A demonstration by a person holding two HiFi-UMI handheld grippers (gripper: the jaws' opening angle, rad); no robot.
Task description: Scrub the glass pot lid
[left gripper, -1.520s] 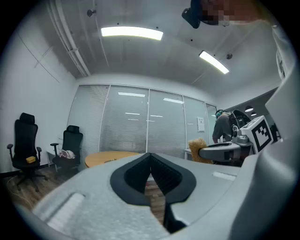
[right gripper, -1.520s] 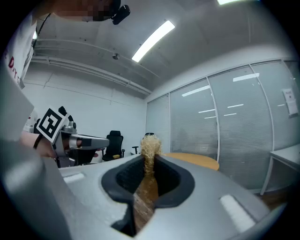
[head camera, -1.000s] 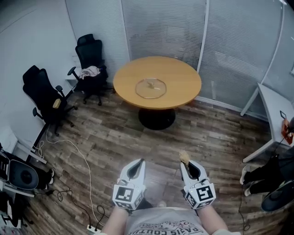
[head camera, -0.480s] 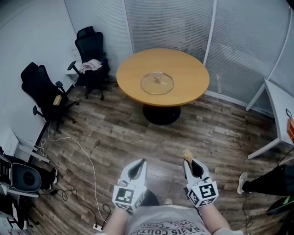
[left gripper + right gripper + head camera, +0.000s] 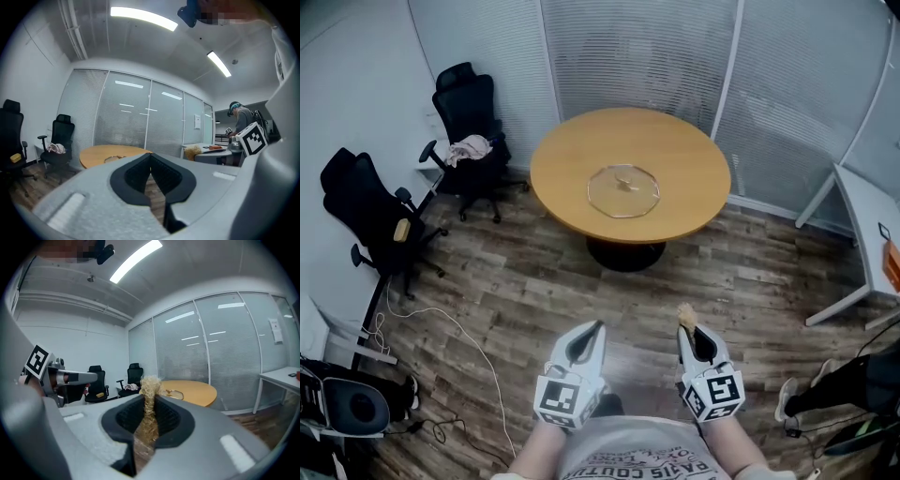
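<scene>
Head view: the person's left claw (image 5: 593,330) was closed on nothing, while the right claw (image 5: 686,330) pinched a tuft of straw-coloured scrubber (image 5: 683,315), both held low over the wood floor (image 5: 525,281). Farther off, the glass pot lid (image 5: 623,190) lay at the centre of the round table (image 5: 694,178). Black office chairs (image 5: 461,112) stood off the table's left edge.

we're in an office meeting room: a round light-wood table (image 5: 675,159) stands mid-room, black swivel office chairs (image 5: 467,108) to its left, glass partition walls with white blinds (image 5: 637,47) just behind it, a white desk (image 5: 872,211) off to its right, long ceiling strip lights (image 5: 143,16) above, grey-brown wood-plank flooring (image 5: 516,281) beneath.
</scene>
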